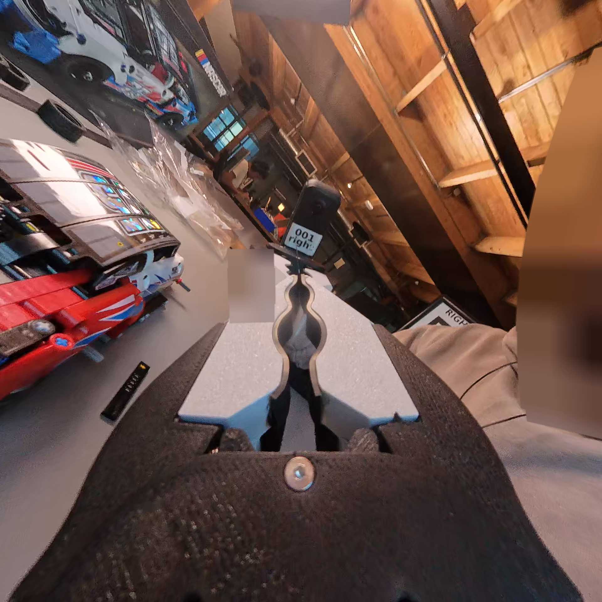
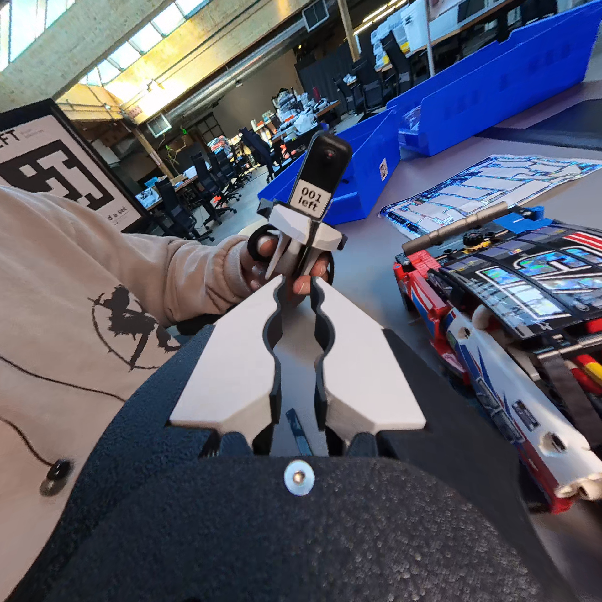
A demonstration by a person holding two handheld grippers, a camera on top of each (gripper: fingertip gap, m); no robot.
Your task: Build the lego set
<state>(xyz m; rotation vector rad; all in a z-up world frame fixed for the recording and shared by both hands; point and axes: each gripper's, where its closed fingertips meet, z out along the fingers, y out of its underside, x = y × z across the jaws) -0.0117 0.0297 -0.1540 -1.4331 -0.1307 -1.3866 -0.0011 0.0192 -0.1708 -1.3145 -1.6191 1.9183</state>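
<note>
The part-built lego car [image 1: 81, 260] in red, white, blue and black lies on the grey table [image 1: 49, 472] to the left of my left gripper [image 1: 298, 278]. The car is at the right in the right wrist view [image 2: 505, 325]. My left gripper's tips meet and nothing shows between them. My right gripper [image 2: 299, 280] has its jaws a little apart and empty. The two grippers point at each other, tips nearly touching, above the table. A thin black strip piece [image 1: 125, 391] lies on the table beside the car.
A person's beige sleeve [image 2: 163, 277] and hand hold the left gripper. Blue bins [image 2: 488, 81] and a sticker sheet [image 2: 488, 189] lie beyond the car. Clear plastic bags [image 1: 182, 182], black tyres [image 1: 60, 120] and the set's box [image 1: 114, 65] are on the table. The grippers are tip to tip, or close to it.
</note>
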